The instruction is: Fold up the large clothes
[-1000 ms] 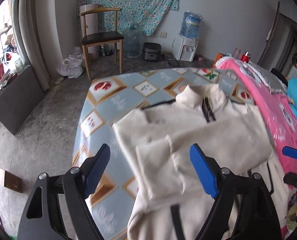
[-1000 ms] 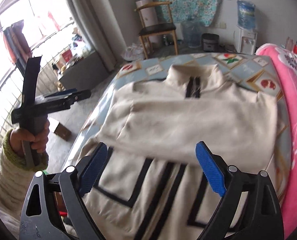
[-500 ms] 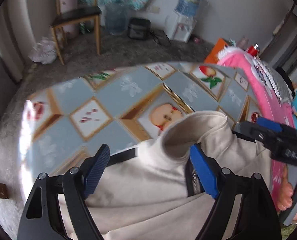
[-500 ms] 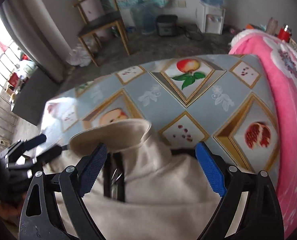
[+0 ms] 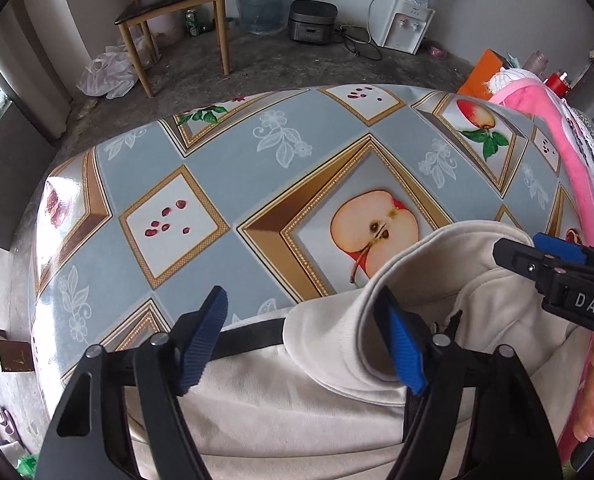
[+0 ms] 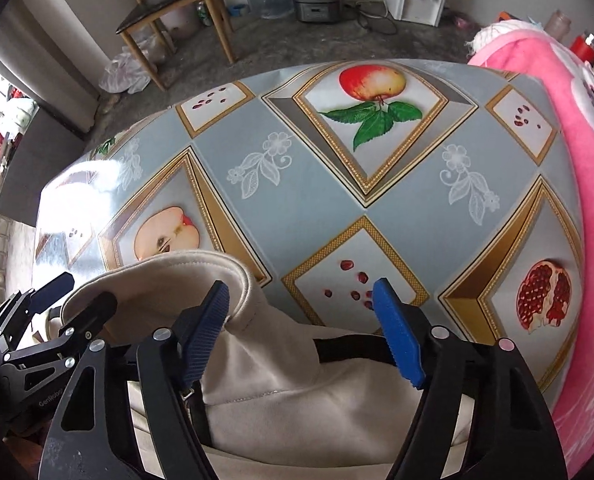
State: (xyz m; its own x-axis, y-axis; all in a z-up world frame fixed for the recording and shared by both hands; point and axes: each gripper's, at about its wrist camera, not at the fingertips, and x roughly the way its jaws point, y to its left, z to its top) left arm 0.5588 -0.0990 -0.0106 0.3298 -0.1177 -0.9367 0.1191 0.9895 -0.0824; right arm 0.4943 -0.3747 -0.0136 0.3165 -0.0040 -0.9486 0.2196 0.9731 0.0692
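Your left gripper [image 5: 303, 340] and right gripper [image 6: 303, 330] both stand spread wide over the cream sweater [image 5: 281, 412], low in frame on the fruit-patterned table [image 5: 233, 184]; water jug [image 5: 261, 4] upper centre.

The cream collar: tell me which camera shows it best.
The left wrist view. There the collar stands open across the frame, with its whole rim and inner lining visible between the left gripper and the right gripper's arm. In the right wrist view the collar is partly hidden behind both grippers' fingers.
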